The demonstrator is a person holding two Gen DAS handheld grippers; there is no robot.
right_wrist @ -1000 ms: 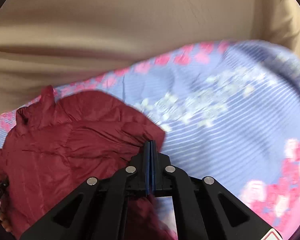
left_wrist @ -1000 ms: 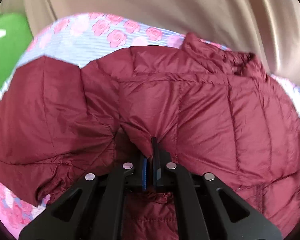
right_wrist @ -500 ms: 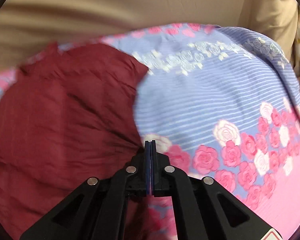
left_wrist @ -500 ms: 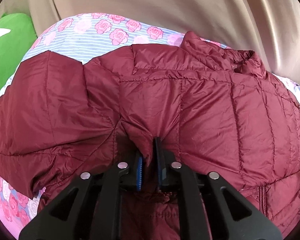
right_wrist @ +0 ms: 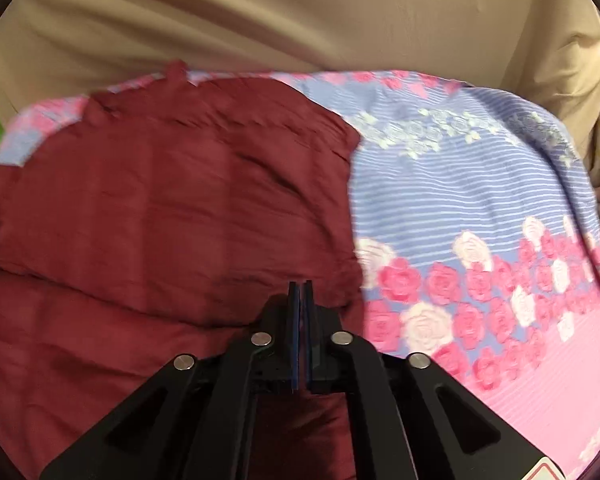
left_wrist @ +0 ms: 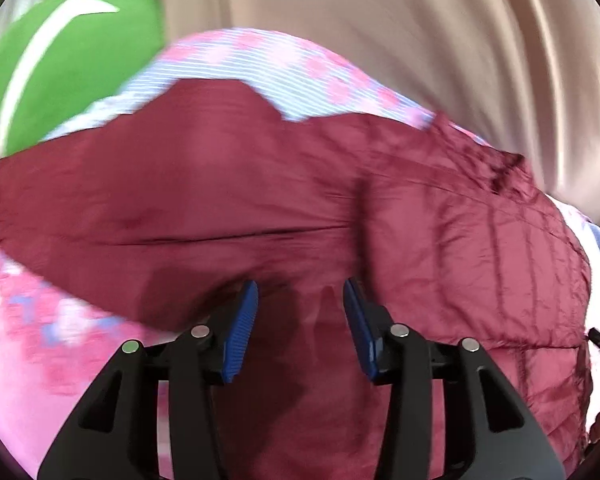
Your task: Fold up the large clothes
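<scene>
Beige curtain [left_wrist: 380, 20]: hanging folds filling the background behind the bed in both views. Bedsheet [right_wrist: 480, 208]: blue-striped with pink and white roses, covering the bed. Maroon quilted jacket [left_wrist: 260, 200]: spread flat on the bedsheet, collar at the far side toward the curtain, 1 sleeve reaching out to the left in the left wrist view (stitched quilting clearest on its right half). Green cushion [left_wrist: 60, 60]: white stripe, at the far left corner of the bed beyond the jacket. Left tool [left_wrist: 300, 304]: 2 blue-padded fingers spread wide, nothing between them, hovering over the jacket's near edge. Right tool [right_wrist: 300, 292]: fingers pressed together over the jacket's right edge; whether fabric is pinched between them cannot be told.
</scene>
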